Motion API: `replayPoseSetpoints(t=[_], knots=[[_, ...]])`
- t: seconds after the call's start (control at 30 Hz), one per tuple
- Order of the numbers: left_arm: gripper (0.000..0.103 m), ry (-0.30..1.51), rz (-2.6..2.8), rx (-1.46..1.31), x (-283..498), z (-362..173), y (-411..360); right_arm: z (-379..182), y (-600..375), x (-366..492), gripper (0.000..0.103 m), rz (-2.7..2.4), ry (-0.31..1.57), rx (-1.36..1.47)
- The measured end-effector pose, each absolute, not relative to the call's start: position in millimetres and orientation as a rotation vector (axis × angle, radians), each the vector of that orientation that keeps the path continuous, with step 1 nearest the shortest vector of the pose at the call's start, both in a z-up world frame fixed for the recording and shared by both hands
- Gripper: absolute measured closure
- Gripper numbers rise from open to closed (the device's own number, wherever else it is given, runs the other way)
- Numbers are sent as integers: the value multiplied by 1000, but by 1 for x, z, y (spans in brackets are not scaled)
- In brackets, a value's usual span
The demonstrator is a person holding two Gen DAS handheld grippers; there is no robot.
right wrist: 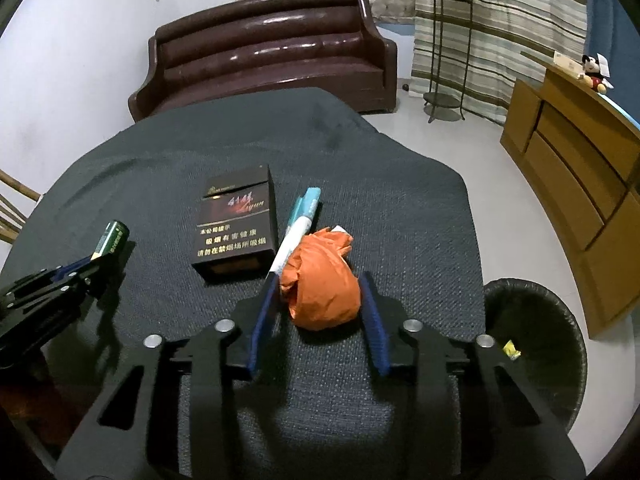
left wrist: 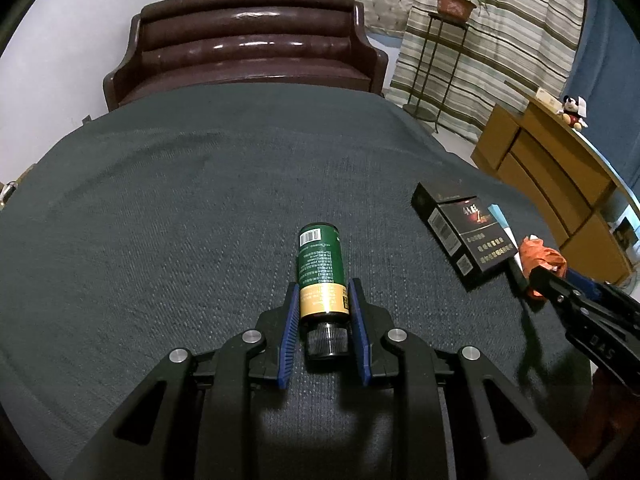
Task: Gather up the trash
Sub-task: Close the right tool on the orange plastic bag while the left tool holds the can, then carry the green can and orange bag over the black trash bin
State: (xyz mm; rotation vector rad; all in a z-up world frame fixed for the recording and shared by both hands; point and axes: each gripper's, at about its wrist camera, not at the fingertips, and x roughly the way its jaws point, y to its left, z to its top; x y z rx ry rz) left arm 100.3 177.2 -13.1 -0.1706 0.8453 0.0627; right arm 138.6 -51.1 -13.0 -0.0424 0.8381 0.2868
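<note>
1. My left gripper (left wrist: 324,300) is clamped on the green bottle (left wrist: 320,268), mid-table, with bare cloth all the way to the table's (left wrist: 160,184) far edge.
2. My right gripper (right wrist: 320,300) straddles the orange wad (right wrist: 320,284) near the right edge; I cannot tell if the pads press it.
3. The black box (right wrist: 238,224) and a pen (right wrist: 298,224) lie just beyond.
4. The bin (right wrist: 532,344) stands past the right edge.

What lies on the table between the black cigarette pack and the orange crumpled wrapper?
A white and light-blue tube lies between the black cigarette pack and the orange crumpled wrapper, shown best in the right wrist view.
</note>
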Motion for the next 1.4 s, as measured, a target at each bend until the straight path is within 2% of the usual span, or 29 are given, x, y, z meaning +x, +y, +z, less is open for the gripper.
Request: replayPoseSetpoints(t=[0.73, 1.4], knots=[[77, 807, -12, -161, 84, 3, 141, 6, -85, 103, 65, 233, 740, -6], [77, 732, -191, -62, 72, 27, 34, 36, -160, 64, 65, 103, 638, 24]])
